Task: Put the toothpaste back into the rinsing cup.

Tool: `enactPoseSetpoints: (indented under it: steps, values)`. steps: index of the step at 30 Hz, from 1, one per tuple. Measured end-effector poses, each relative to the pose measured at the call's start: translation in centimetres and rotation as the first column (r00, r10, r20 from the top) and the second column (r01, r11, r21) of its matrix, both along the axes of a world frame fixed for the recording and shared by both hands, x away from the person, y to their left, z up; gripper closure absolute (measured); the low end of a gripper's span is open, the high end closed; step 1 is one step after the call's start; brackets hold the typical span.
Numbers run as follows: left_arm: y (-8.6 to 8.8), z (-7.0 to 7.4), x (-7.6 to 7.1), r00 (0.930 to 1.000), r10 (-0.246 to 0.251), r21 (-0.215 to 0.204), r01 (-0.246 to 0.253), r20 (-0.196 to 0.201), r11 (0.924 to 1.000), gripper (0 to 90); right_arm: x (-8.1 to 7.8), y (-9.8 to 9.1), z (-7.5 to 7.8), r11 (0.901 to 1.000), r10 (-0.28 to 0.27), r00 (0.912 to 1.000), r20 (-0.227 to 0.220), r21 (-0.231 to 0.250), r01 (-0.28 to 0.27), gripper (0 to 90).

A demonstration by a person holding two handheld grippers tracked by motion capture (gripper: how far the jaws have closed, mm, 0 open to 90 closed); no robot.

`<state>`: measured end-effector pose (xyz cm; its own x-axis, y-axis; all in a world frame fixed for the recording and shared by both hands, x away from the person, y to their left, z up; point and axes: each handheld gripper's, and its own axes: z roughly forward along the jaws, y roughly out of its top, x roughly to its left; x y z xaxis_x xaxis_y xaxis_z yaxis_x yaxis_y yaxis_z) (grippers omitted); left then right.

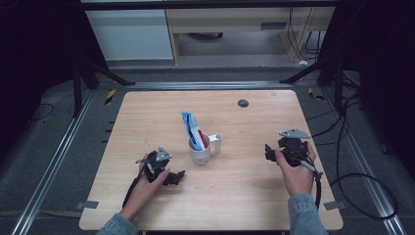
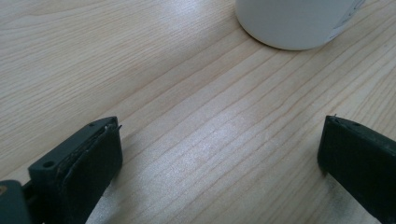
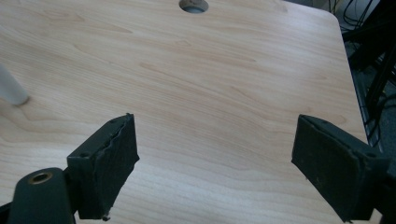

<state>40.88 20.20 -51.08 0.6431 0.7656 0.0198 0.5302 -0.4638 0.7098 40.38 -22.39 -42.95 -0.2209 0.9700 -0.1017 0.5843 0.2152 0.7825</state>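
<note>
A white cup (image 1: pixel 199 152) stands at the middle of the wooden table (image 1: pixel 244 196), with a blue, red and white tube (image 1: pixel 193 128) sticking up out of it. Its rounded base (image 2: pixel 294 23) fills the top of the left gripper view. My left gripper (image 1: pixel 174 177) rests low on the table just left of and nearer than the cup, open, with bare wood between the jaws (image 2: pixel 219 154). To the right of the cup my right gripper (image 1: pixel 268 152) is also open, with nothing between its jaws (image 3: pixel 215 158).
A small white cylinder (image 1: pixel 217 143) stands right beside the cup, and its foot (image 3: pixel 11 91) appears at the left edge of the right gripper view. A dark cable hole (image 1: pixel 243 103) (image 3: pixel 193 4) sits near the table's far edge. Cables lie on the floor at right.
</note>
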Motion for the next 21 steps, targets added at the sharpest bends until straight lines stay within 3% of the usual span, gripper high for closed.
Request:
enactPoseSetpoints:
  steps: [16, 21]
  values:
    - [0.0, 0.0, 0.0, 1.0, 0.0, -0.001, 0.0, 0.0, 1.0, 0.0, -0.1, -3.5, -3.5, 0.9963, -0.044, 0.994, -0.1, 0.069, 0.051, 14.4]
    - [0.0, 0.0, 0.0, 1.0, 0.0, 0.0, 0.0, 0.0, 1.0, 0.0, 0.1, -4.1, -4.6, 0.9943, -0.067, 0.9926, -0.102, 0.076, 0.075, 13.9]
